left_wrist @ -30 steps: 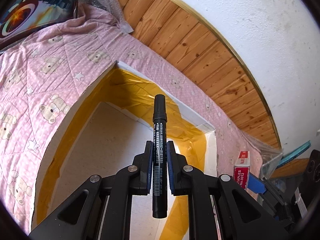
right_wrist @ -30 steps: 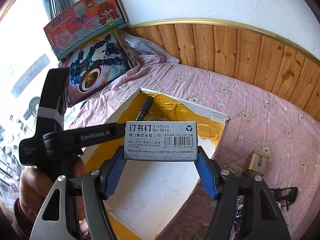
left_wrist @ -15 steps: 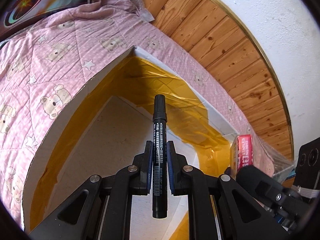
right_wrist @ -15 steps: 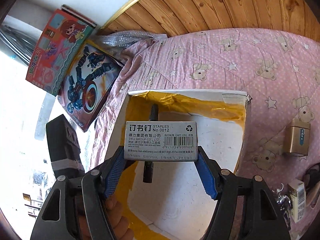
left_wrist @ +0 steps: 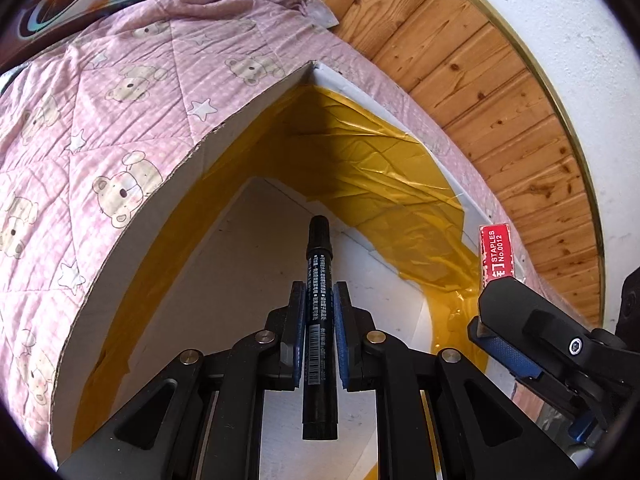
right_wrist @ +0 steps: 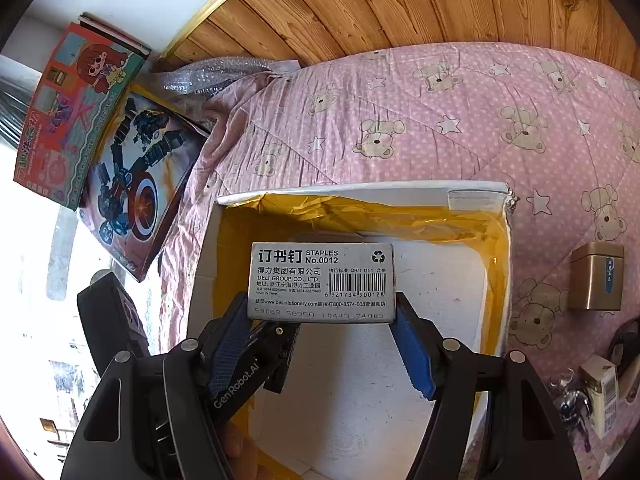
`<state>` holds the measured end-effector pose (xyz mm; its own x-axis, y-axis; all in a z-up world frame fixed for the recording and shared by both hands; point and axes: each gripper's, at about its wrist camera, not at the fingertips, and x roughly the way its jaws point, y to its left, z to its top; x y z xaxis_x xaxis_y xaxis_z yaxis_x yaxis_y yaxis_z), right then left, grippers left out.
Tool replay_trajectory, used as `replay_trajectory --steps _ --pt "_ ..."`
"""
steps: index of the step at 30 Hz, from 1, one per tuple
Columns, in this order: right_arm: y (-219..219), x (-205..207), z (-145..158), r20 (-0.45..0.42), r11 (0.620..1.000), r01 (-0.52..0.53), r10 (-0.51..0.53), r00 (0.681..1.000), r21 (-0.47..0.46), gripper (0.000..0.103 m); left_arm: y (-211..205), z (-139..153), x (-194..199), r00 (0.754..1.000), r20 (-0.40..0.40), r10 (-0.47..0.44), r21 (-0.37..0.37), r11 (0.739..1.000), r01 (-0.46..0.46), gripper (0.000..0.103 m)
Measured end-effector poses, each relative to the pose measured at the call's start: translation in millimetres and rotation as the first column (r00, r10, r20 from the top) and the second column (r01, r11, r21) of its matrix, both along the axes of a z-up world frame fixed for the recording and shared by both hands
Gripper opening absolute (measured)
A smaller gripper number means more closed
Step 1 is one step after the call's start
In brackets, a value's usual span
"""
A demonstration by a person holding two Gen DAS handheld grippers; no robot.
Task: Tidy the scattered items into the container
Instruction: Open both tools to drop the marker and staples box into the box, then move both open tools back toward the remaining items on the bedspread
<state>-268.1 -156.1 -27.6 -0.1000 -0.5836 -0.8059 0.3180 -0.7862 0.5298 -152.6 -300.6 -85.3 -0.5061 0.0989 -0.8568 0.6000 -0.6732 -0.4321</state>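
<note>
My left gripper (left_wrist: 319,312) is shut on a black marker pen (left_wrist: 318,280) and holds it over the open white cardboard box (left_wrist: 160,208) lined with yellow tape. My right gripper (right_wrist: 322,316) is shut on a grey box of staples (right_wrist: 322,280) above the same box (right_wrist: 360,194). In the left wrist view the staples box (left_wrist: 496,250) shows its red end at the right, with the right gripper's finger (left_wrist: 516,320) below it. The left gripper (right_wrist: 256,364) shows under the staples box in the right wrist view.
The box lies on a pink bear-print quilt (right_wrist: 440,120) against a wood-panelled wall (right_wrist: 400,8). A gold tin (right_wrist: 596,276), a small white carton (right_wrist: 600,388) and metal bits (right_wrist: 568,404) lie right of the box. Two toy boxes (right_wrist: 120,168) lean at the left.
Both grippers have moved closer over the box and lower into it. The marker tip now points at the box's far inner corner. The staples box has come nearer the left gripper.
</note>
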Motion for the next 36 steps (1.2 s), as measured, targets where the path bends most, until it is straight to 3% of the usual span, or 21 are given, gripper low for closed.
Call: replay_trajectory --steps 3,4,5,6,16,22,31,36 --pt "-3.0 -3.1 -4.8 0.013 1.000 0.020 -0.020 1.000 0.016 0.071 -0.2 -2.5 -0.5 1.000 -0.002 0.004 0.017 1.000 -0.004 0.014" --pt "-3.0 -4.8 -7.2 0.019 0.999 0.033 -0.033 0.999 0.020 0.071 -0.9 -2.7 -0.4 1.000 -0.006 0.007 0.025 1.000 -0.007 0.022" --pt "-3.1 -6.1 -9.0 0.025 0.999 0.043 -0.043 0.999 0.021 0.071 -1.8 -3.0 -0.1 1.000 -0.006 0.013 0.035 0.999 -0.013 0.037" --pt "-3.9 -7.0 -10.5 0.028 0.998 0.050 -0.051 0.998 0.023 0.071 -3.0 -2.8 1.2 1.000 -0.010 0.024 0.044 0.999 -0.024 0.040" --pt "-4.1 0.2 -9.8 0.017 0.998 0.057 -0.057 0.998 0.024 0.074 -0.6 2.9 4.3 1.000 -0.029 0.006 0.058 0.998 -0.005 0.041" --pt "18.9 23.4 14.1 -0.032 0.999 0.037 -0.038 0.999 -0.040 0.074 8.6 9.5 9.6 0.999 -0.039 -0.016 0.031 0.999 0.017 0.041" --pt "64.9 86.3 65.9 -0.139 0.976 -0.137 0.113 0.984 -0.172 0.074 11.6 33.3 41.3 0.996 -0.089 0.009 -0.080 0.997 -0.016 0.041" --pt "94.1 125.7 82.9 -0.277 0.936 -0.262 0.194 0.941 -0.234 0.074 24.0 50.3 79.3 0.990 -0.138 0.031 -0.129 0.990 -0.049 0.041"
